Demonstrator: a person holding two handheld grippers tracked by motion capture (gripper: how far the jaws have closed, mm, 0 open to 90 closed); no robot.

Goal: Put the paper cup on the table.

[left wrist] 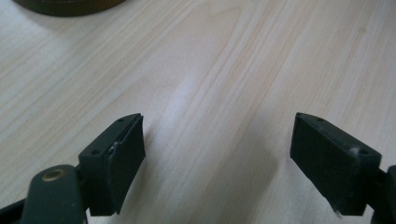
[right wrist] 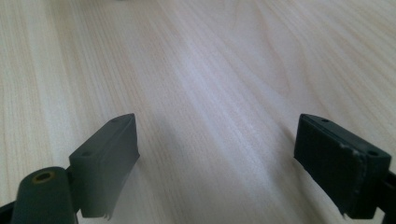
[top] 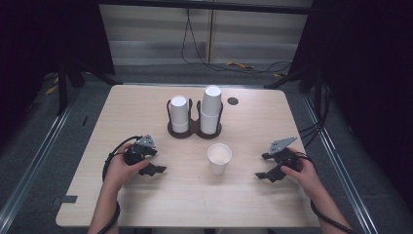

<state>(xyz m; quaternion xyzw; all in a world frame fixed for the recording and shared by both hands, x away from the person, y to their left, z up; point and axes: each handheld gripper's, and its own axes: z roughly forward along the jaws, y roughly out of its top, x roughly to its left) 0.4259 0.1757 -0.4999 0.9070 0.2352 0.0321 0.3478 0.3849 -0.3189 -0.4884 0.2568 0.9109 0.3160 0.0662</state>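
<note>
A single white paper cup [top: 219, 157] stands upright on the wooden table [top: 195, 200], near its middle. Behind it a dark two-slot cup holder [top: 194, 129] carries a short stack of white cups [top: 179, 113] on the left and a taller stack [top: 211, 109] on the right. My left gripper [top: 155, 161] rests low over the table to the left of the lone cup, jaws wide apart with bare wood between them [left wrist: 217, 154]. My right gripper [top: 264, 165] sits to the right of the cup, also open and empty [right wrist: 217, 158]. Both point inward toward the cup.
A small dark round grommet [top: 233, 101] is set in the table behind the holder. The holder's dark base [left wrist: 70, 5] shows at the top left of the left gripper view. Cables lie on the floor beyond the table's far edge.
</note>
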